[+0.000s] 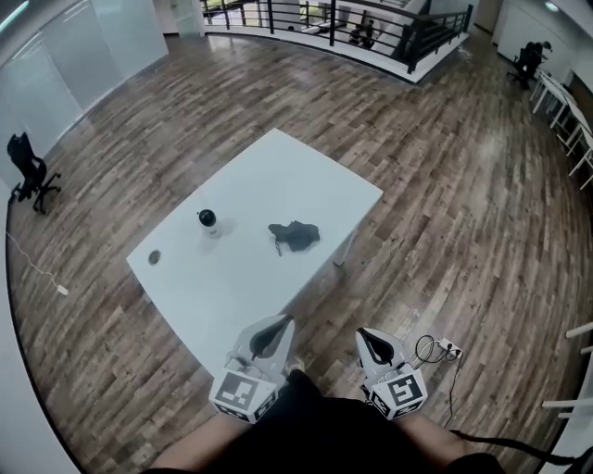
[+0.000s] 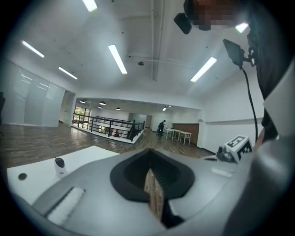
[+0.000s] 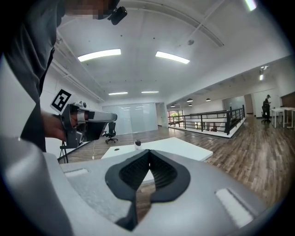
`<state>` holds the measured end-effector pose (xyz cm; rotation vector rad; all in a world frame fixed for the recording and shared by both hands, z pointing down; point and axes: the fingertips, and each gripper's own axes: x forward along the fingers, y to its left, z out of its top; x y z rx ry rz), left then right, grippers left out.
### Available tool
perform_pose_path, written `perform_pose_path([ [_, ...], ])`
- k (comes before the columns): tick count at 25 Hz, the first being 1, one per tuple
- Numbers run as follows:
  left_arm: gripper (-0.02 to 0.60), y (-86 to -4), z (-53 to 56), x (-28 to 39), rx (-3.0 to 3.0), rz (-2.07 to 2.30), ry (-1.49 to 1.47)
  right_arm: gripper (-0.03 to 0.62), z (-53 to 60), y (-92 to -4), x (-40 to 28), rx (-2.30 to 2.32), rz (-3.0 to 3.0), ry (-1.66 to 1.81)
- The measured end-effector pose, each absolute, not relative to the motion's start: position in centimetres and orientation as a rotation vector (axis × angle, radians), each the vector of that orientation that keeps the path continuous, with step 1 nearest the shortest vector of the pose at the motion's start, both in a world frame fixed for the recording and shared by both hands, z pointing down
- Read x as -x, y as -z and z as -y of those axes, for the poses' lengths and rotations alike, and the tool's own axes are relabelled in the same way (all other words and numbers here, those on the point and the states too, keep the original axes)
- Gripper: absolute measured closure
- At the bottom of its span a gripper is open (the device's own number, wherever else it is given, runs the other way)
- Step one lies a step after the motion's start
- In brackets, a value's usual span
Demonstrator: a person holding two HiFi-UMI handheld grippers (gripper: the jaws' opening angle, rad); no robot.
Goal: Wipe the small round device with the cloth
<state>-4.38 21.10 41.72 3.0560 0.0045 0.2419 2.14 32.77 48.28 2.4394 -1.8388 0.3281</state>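
The small round device (image 1: 208, 220), white with a dark face, stands on the white table (image 1: 278, 176) towards its left side. A dark crumpled cloth (image 1: 295, 235) lies to the right of it. Both grippers hang short of the table's near edge, well apart from both things. My left gripper (image 1: 283, 322) is shut and empty, its tips (image 2: 149, 151) meeting. My right gripper (image 1: 363, 332) is shut too, with nothing between its pads (image 3: 149, 152). The device (image 2: 59, 163) shows small at the left of the left gripper view, and far ahead (image 3: 137, 144) in the right gripper view.
A round cable hole (image 1: 154, 256) marks the table's left corner. A power strip with coiled cable (image 1: 435, 350) lies on the wood floor by my right. An office chair (image 1: 32, 171) stands far left, a black railing (image 1: 343, 23) runs at the back, and more tables (image 1: 565, 111) at far right.
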Motion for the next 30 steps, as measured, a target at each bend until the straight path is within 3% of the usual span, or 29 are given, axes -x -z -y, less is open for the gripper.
perform_pose_path([
  [19,0.577,-38.6,-11.2,-0.2,-3.013,-0.052,-0.045,0.592,-24.1,-45.7,-7.7,-2.459,1.746,-0.285],
  [30,0.575,-38.3,-6.4,0.5,-3.012,0.235,0.018,0.592,-19.1,-47.1,-10.7,-2.373,1.825,-0.316],
])
